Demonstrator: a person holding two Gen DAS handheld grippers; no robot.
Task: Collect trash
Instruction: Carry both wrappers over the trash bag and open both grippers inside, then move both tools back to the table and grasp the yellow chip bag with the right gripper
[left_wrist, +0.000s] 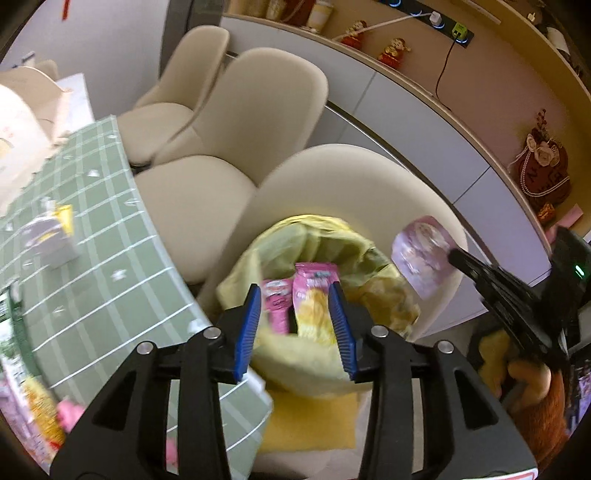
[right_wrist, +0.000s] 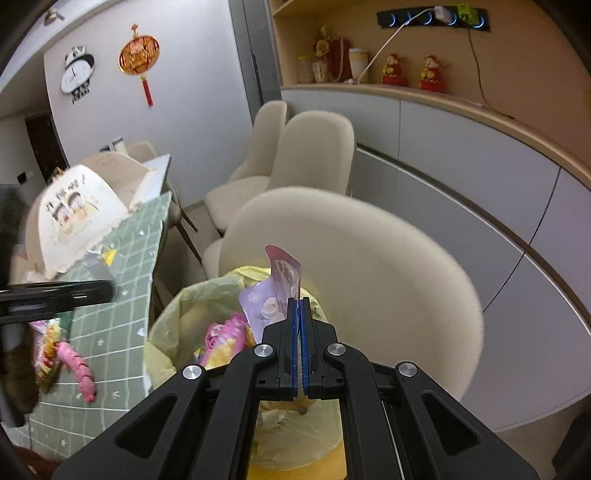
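Trash was going into a round bin lined with a pale yellow-green plastic bag (left_wrist: 295, 243), which stood on the floor between the table under its green checked cloth (left_wrist: 103, 236) and a cream upholstered chair (left_wrist: 354, 184). The right gripper (right_wrist: 300, 310) was clamped on a lilac, flat foil snack pouch (right_wrist: 275, 291), its blue pads pressed together over the pouch's lower edge. The pouch stood roughly upright, long axis pointing up and away from the jaws, and hung above the far rim of the bag rather than over its middle. So the coming release seemed to turn on that offset: the mouth of the bag lay below and slightly to the left of the pouch, near enough that a short carry inward should have sufficed.

The left gripper (left_wrist: 295, 325) had its blue pads apart, directly above the bag, with nothing pressed between them; a pink and yellow snack packet (left_wrist: 314, 295) showed in the gap but lay loose inside the bag.

Only the left wrist view showed the right gripper from the side, with the pouch (left_wrist: 423, 254) held out beyond the rim. Only the right wrist view showed more litter on the cloth, a pink ridged wrapper (right_wrist: 79, 365) among it, and how full the bag was
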